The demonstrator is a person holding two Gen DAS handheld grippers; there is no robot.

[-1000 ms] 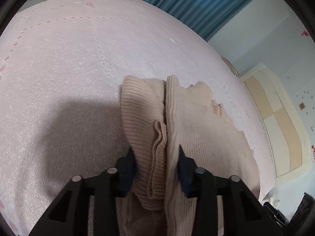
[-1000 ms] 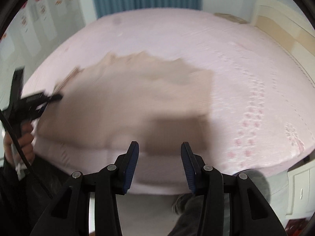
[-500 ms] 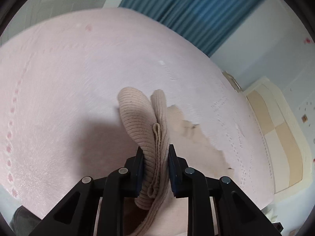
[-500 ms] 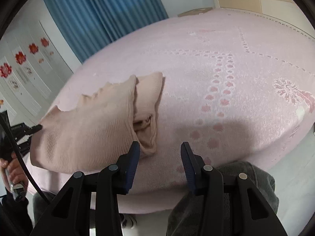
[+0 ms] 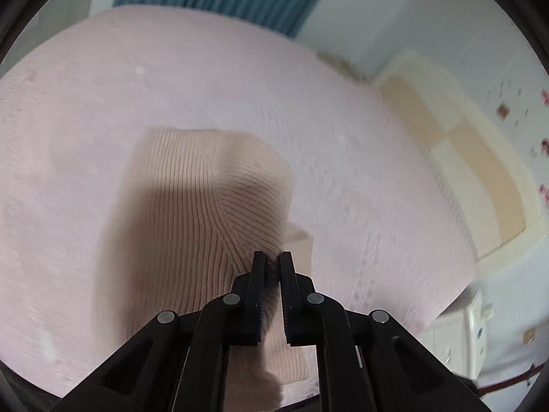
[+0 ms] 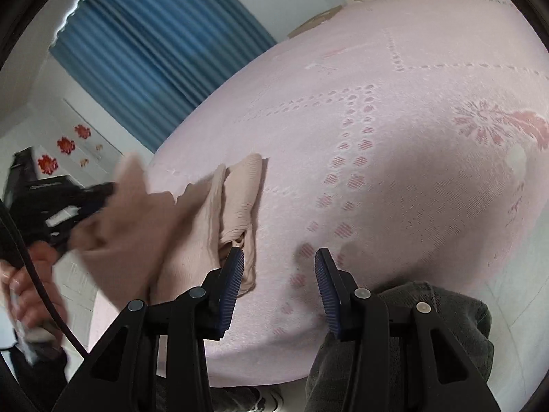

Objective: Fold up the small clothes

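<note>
A small beige ribbed knit sweater (image 5: 202, 219) lies on the pink bed (image 5: 85, 110). My left gripper (image 5: 273, 264) is shut on the sweater's near edge and holds that part lifted, so the cloth drapes away from the jaws. In the right wrist view the sweater (image 6: 192, 219) hangs from the left gripper (image 6: 103, 192) at the left, with its folded sleeve resting on the bed. My right gripper (image 6: 279, 257) is open and empty, just right of the sweater's lower corner, above the bed's near edge.
The pink patterned bedspread (image 6: 394, 144) spreads to the right. Blue curtains (image 6: 154, 48) hang behind the bed. A beige headboard (image 5: 459, 158) and a white bedside cabinet (image 5: 456, 340) stand at the right. The person's dark-trousered leg (image 6: 429, 312) is below the right gripper.
My left gripper closed on the sweater's edge and lifted it, swinging right. My right gripper moved in toward the sweater's lower corner and stayed open.
</note>
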